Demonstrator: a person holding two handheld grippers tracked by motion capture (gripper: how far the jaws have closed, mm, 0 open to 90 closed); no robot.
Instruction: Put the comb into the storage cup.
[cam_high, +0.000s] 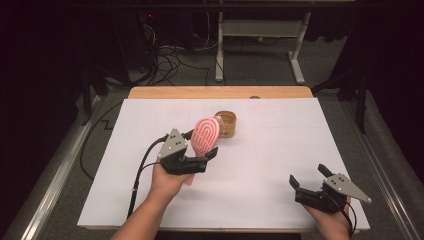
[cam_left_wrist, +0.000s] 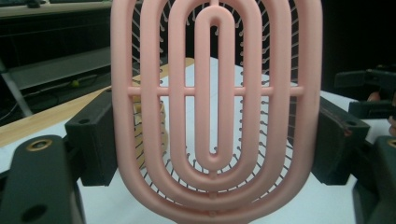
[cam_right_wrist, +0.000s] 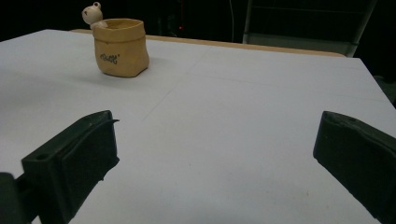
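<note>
Pink vented hairbrush (cam_high: 205, 136) being gripped upright off the table (cam_high: 280, 150) by the left gripper (cam_high: 200, 150), just near of the tan sack-shaped pot (cam_high: 226, 125), right gripper (cam_high: 309, 177) resting near-right, jaws spread wide, holding nothing

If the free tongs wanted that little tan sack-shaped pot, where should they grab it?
Probably across the tan pot's body from the side nearest the right tongs: it stands upright, alone on the white sheet, and its walls look narrower than their open jaws.
</note>
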